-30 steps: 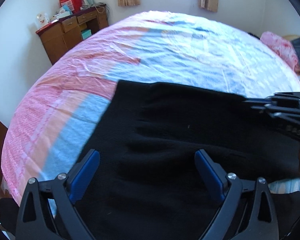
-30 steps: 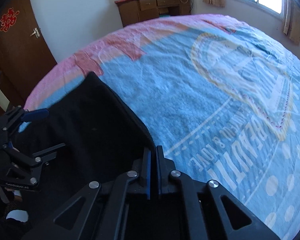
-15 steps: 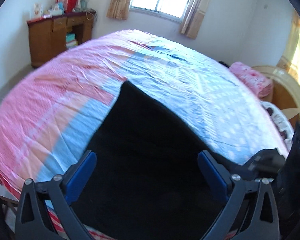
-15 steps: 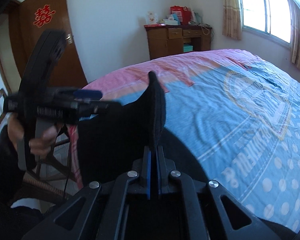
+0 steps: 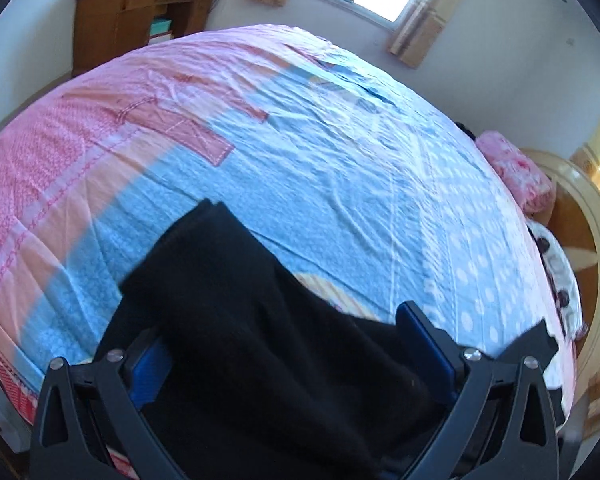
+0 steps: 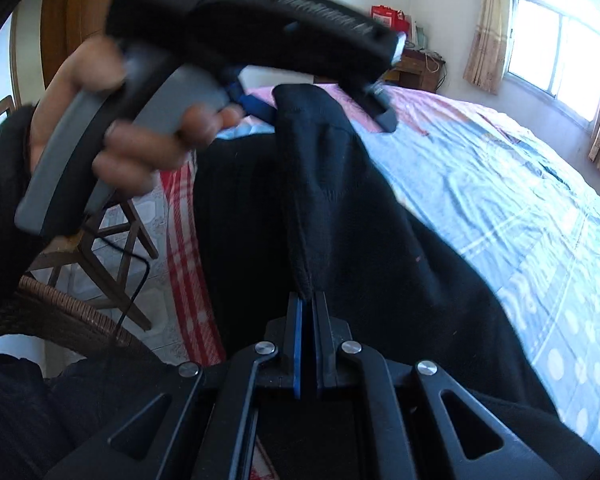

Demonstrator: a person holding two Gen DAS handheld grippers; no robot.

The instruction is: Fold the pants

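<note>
- Two grippers in view, each hand-held.
- Right gripper (image 6: 307, 300): jaws clamped together on a raised fold of the black pants (image 6: 340, 208).
- Left gripper (image 5: 284, 344): jaws have just been opening and stand wide apart; pants cloth lies between them, not pinched.
- Pants lie at the near edge of the bed (image 5: 340, 152), partly draped over its side.
- Person's hand (image 6: 112, 120) grips the left gripper's handle.

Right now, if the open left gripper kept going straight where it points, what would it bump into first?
Probably the black pants: the left gripper is open with that cloth between its fingers, and the blue bedcover lies beyond. Depth is unclear.
</note>
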